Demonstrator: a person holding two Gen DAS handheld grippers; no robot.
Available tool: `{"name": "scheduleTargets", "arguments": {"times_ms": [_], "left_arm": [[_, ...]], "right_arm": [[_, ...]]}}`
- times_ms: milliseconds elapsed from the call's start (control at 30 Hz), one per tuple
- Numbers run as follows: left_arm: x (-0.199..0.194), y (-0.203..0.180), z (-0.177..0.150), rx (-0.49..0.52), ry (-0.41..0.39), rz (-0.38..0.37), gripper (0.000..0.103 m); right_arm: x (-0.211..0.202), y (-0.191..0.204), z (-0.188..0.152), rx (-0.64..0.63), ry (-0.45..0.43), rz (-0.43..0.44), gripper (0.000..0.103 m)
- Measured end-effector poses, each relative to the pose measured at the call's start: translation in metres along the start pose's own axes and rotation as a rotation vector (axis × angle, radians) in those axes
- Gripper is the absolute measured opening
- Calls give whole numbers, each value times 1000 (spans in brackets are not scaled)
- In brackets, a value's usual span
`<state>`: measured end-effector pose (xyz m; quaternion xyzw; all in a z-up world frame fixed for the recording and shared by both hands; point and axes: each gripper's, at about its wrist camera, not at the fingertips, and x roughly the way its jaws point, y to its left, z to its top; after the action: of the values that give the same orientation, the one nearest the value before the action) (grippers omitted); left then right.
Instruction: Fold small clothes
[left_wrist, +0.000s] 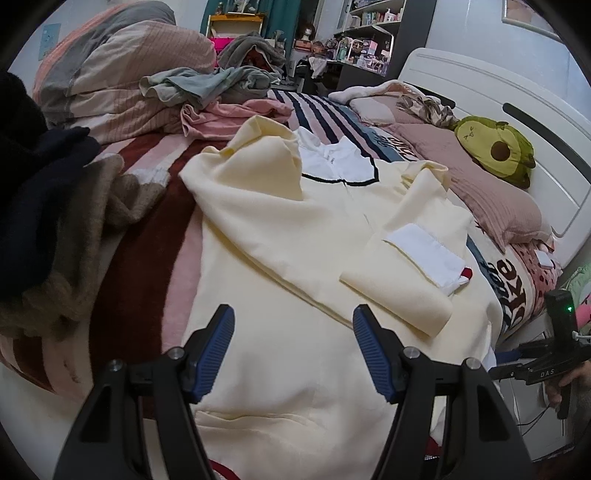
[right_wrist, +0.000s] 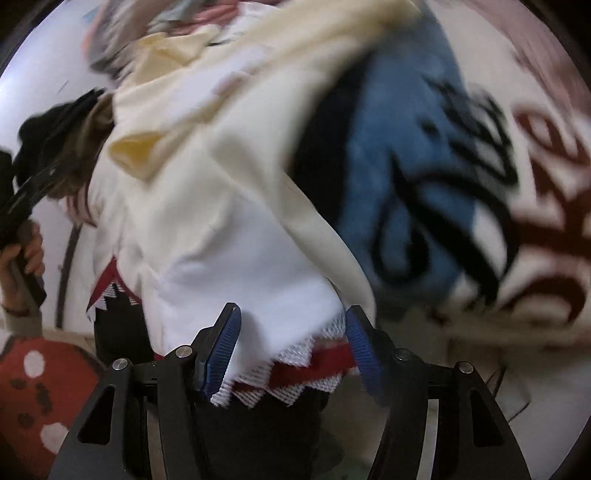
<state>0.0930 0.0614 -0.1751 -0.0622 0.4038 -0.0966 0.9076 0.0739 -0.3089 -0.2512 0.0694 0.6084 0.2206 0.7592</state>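
Blue-padded left gripper (left_wrist: 291, 328) apart, empty, above cream garment (left_wrist: 295, 229) spread across bed's (left_wrist: 147, 288) near edge; right gripper (right_wrist: 291, 332) apart around garment's white hem (right_wrist: 258, 325), unclamped.

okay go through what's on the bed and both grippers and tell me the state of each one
Cream garment: spread on the bed, both sleeves folded in.
Left gripper: open, over the garment's lower part, nothing between the pads.
Right gripper: jaws apart, the garment's red-and-white hem lying between them; view blurred.
Avocado plush: lying on the pink pillow.
Clothes pile: unfolded.
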Motion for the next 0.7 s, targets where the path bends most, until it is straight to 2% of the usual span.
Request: {"name": "scheduleTargets", "arguments": {"times_ms": [200,300,367,433,500,567,633,667,700], "left_arm": [[2,-10,0,12,7,-5,63],[0,-12,1,21,4,-4,63],[-1,-13,2,22,1,-4,63],[-1,-14,2,24,-1,-4,63],[-4,-15,2,30,-6,-4,63],[-6,-15,3,35,-9,-2,63],[-8,-15,3,38,-13,4,63],[-9,-15,2,37,-14,6,63],[-9,-14,2,33,-14,6,63]], "right_arm": [[2,-8,-13,98,-36,210,56],[-6,-1,-15,85,-79,260,48],[-10,4,-13,79,-111,309,38],[-10,6,-12,90,-124,357,37],[4,5,-10,111,-81,331,38],[5,0,-9,139,-110,327,44],[6,-4,-8,192,-116,321,62],[4,-4,-8,195,-134,301,67],[1,-5,-8,190,-154,277,67]]}}
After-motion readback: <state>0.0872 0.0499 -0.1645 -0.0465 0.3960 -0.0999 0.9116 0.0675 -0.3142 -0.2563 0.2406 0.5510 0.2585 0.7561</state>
